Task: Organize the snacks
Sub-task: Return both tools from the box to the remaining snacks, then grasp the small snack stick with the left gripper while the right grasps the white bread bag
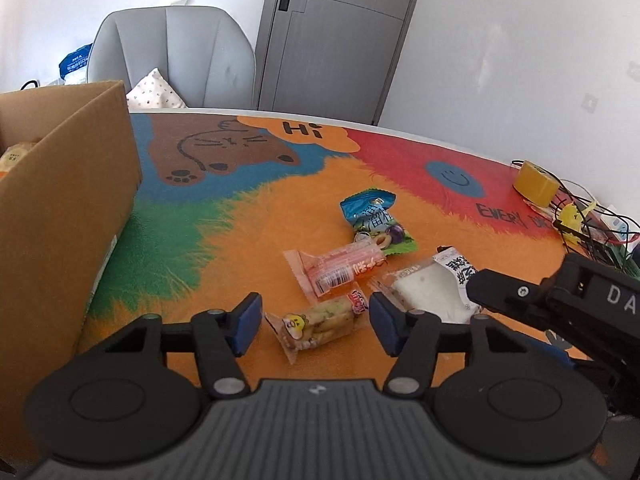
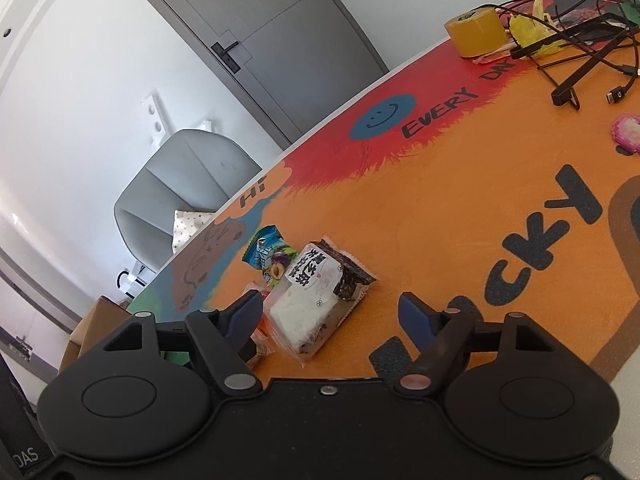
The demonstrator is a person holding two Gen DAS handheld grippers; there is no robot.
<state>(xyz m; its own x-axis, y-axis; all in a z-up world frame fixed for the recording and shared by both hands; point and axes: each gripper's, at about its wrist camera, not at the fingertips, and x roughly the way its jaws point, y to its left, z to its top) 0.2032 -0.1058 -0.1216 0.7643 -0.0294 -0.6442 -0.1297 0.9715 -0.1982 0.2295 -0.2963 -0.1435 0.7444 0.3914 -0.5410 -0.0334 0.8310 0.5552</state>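
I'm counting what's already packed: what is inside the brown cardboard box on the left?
Inside the brown cardboard box, one pale yellow wrapped snack shows near the far-left edge. The box's tall front wall hides the rest of the interior, so any other contents cannot be seen.

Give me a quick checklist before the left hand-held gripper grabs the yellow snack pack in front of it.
1. Left hand-held gripper open: ok, fingers spread wide.
2. Yellow snack pack between the fingers: ok, it lies between them on the table, not yet pinched.
3. Neighbours apart: not ok, the pink tube snack and white cake pack lie close beside it.
4. Right hand-held gripper out of the way: cannot tell, its body sits near the white cake pack.
5. Cardboard box reachable: ok, open at the left.
6. Room in the box: cannot tell.
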